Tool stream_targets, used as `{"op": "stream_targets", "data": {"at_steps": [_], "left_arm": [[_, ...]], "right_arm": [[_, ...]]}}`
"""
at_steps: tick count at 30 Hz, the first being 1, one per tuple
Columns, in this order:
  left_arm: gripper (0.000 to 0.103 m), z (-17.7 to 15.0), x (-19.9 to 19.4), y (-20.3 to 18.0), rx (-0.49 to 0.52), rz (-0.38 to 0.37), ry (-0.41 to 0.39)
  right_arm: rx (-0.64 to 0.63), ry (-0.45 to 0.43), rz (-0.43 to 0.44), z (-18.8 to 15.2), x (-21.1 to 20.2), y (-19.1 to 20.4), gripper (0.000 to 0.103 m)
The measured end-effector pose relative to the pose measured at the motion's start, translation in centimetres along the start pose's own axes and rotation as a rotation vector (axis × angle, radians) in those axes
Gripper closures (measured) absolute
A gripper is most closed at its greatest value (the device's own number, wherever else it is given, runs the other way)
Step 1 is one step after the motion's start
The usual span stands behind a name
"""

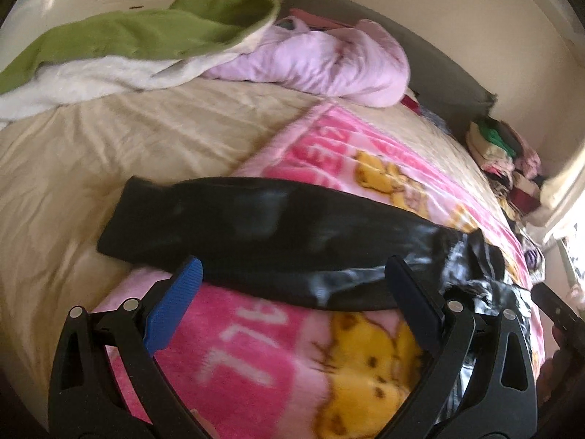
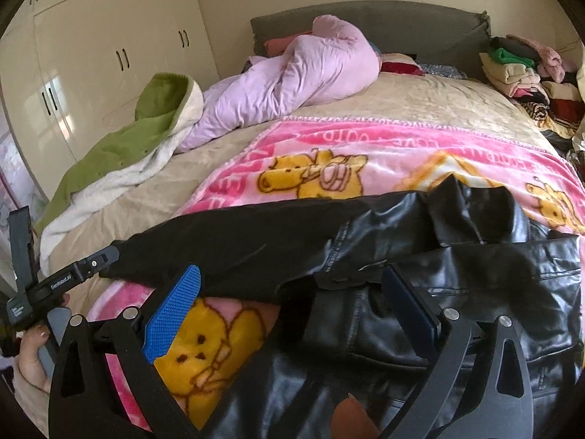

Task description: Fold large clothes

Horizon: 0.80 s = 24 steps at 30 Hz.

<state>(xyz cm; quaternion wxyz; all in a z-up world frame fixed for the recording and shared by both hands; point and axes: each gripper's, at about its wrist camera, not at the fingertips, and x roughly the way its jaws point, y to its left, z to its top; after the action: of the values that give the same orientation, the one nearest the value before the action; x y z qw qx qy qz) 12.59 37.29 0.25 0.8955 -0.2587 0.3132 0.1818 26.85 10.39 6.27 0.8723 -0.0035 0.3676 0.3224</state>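
Black leather jacket (image 2: pixel 420 311) spread on pink blanket (image 2: pixel 365 153), sleeve (image 1: pixel 234 219) outstretched | likely heavy, slippery, semi-stiff; grip sleeve cuff or hem | left gripper (image 1: pixel 296 289) and right gripper (image 2: pixel 292 292) agape, empty, above it

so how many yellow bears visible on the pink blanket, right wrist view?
3, more may be hidden under the black jacket: one mid-blanket, one at right edge, one between the right tool's fingers.
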Motion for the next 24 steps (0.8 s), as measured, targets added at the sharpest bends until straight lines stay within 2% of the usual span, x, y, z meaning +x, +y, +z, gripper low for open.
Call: {"op": "stream_targets", "data": {"at_steps": [6, 13, 16, 24], "left_arm": [[0.009, -0.1, 1.1, 3.8, -0.075, 0.077, -0.001], [0.009, -0.7, 2.4, 7.6, -0.217, 0.068, 0.041], [0.009, -1.1, 2.7, 9.0, -0.283, 0.073, 0.036], [0.009, -1.1, 4.7, 10.9, -0.352, 0.081, 0.071]], "right_arm": [[-0.043, 0.027, 0.0, -0.4, 2.0, 1.7, 0.004], [-0.066, 0.053, 0.007, -0.6, 3.9, 3.5, 0.004], [-0.077, 0.06, 0.008, -0.8, 4.5, 4.2, 0.004], [-0.063, 0.087, 0.031, -1.9, 6.1, 4.9, 0.004]]}}
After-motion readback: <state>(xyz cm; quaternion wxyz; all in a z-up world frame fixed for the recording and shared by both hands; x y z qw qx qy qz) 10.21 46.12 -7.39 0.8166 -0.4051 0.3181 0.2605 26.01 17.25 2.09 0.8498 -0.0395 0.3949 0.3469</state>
